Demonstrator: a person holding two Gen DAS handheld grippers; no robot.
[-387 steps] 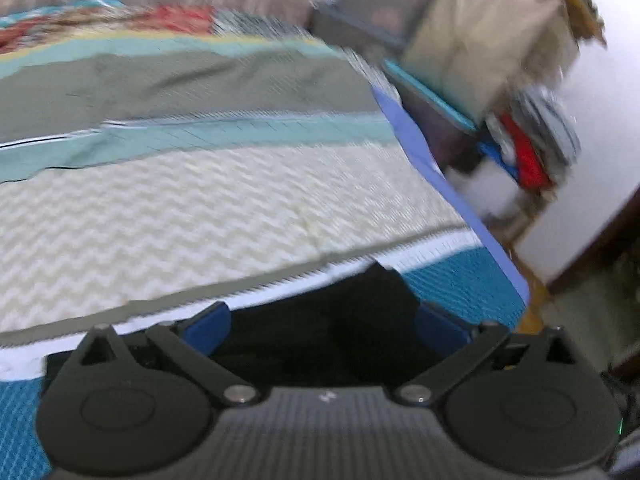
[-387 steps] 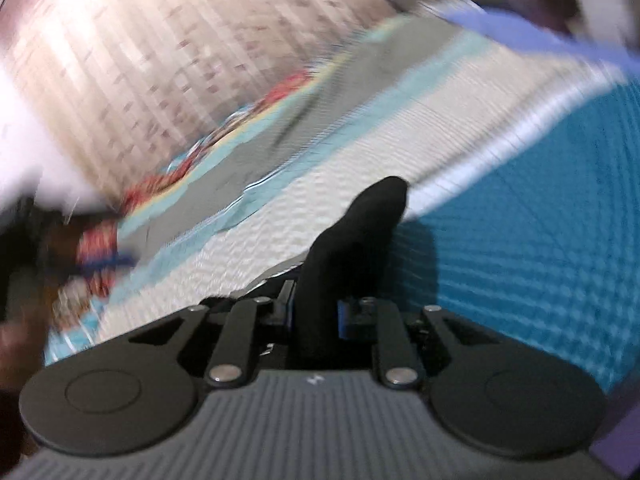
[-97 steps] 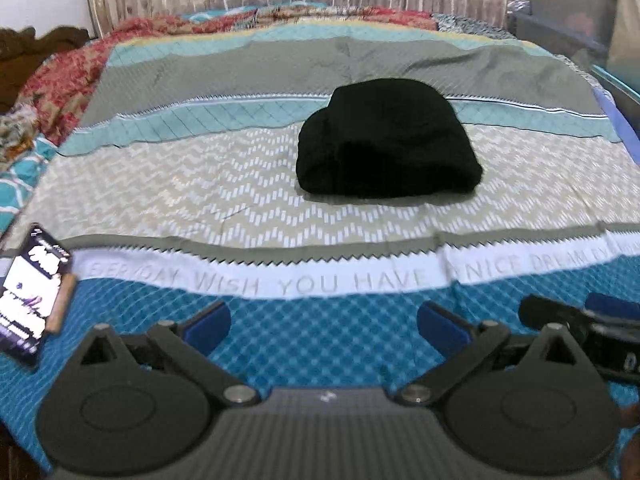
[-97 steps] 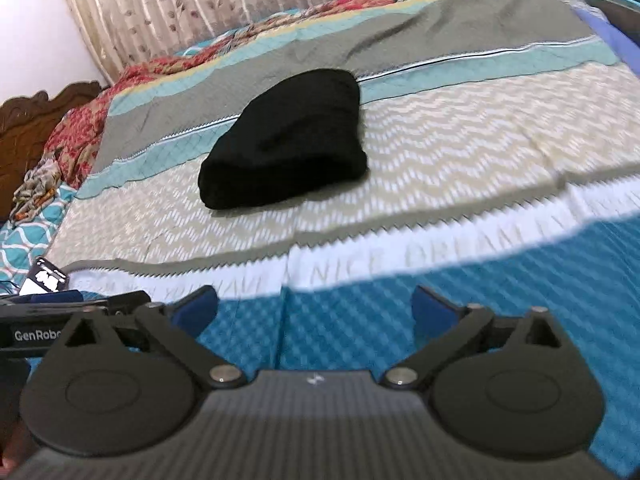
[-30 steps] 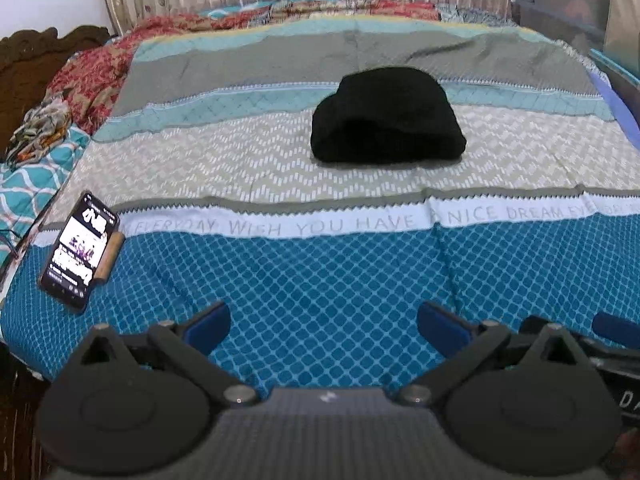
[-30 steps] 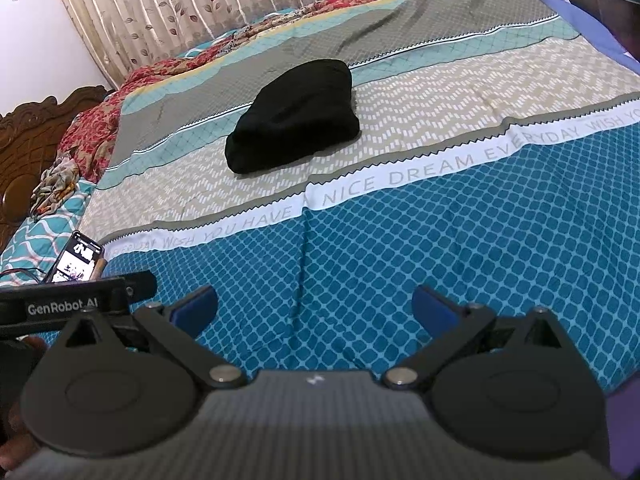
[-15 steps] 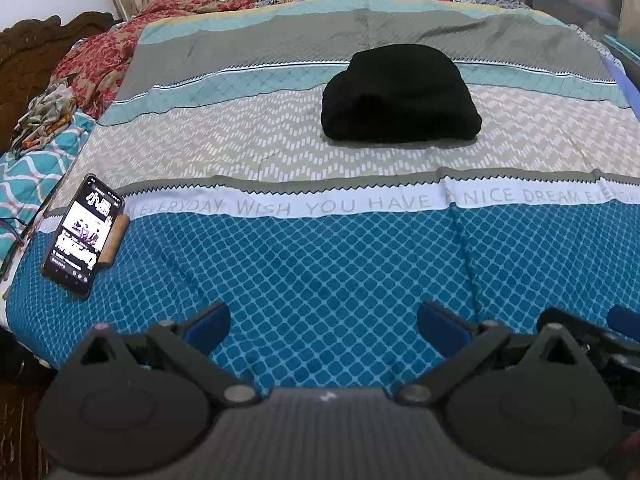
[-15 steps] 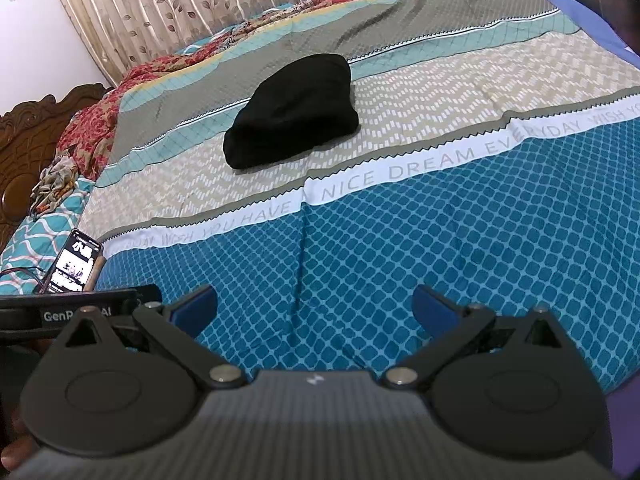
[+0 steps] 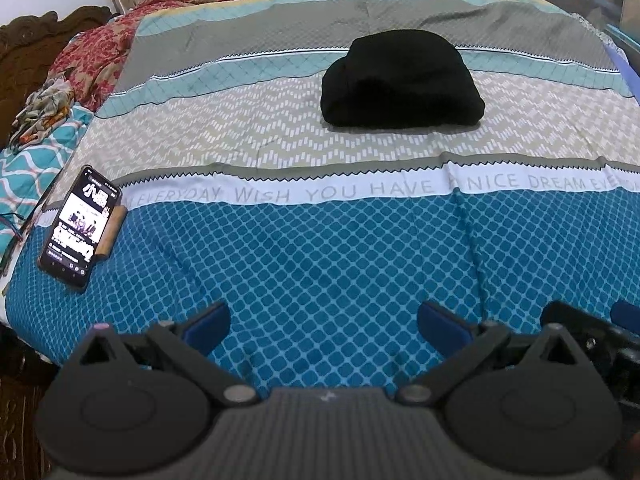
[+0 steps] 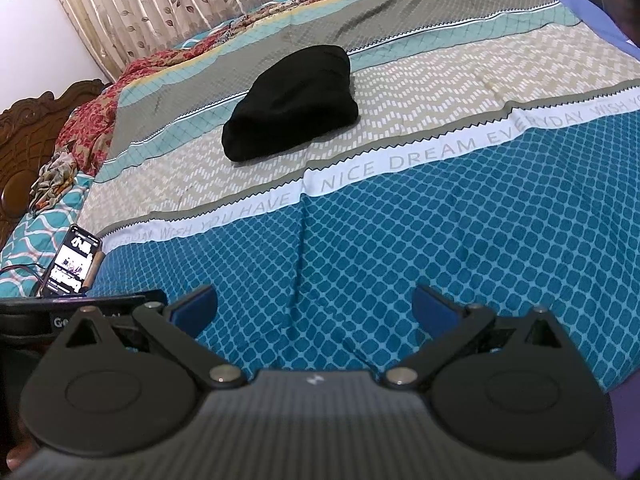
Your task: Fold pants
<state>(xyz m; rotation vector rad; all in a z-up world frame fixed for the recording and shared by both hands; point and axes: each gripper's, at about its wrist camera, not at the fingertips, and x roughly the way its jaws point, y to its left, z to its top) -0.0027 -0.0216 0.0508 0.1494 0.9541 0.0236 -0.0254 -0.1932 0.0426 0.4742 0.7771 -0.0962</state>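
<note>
The black pants (image 9: 400, 80) lie folded in a compact bundle on the beige zigzag stripe of the bedspread, far ahead of both grippers; they also show in the right wrist view (image 10: 292, 104). My left gripper (image 9: 324, 326) is open and empty, low over the blue diamond-patterned part of the bed near its front edge. My right gripper (image 10: 314, 308) is open and empty, also over the blue part. The right gripper shows at the left wrist view's right edge (image 9: 592, 332), and the left gripper at the right wrist view's left edge (image 10: 80, 308).
A lit phone (image 9: 80, 226) lies at the bed's left front corner, also in the right wrist view (image 10: 72, 266). Crumpled red and patterned cloths (image 9: 80, 60) and a wooden headboard (image 10: 24, 120) are at the left. Curtains (image 10: 200, 0) hang behind the bed.
Both grippers have pulled back slightly from the folded pants and stay open. The pants have not moved.
</note>
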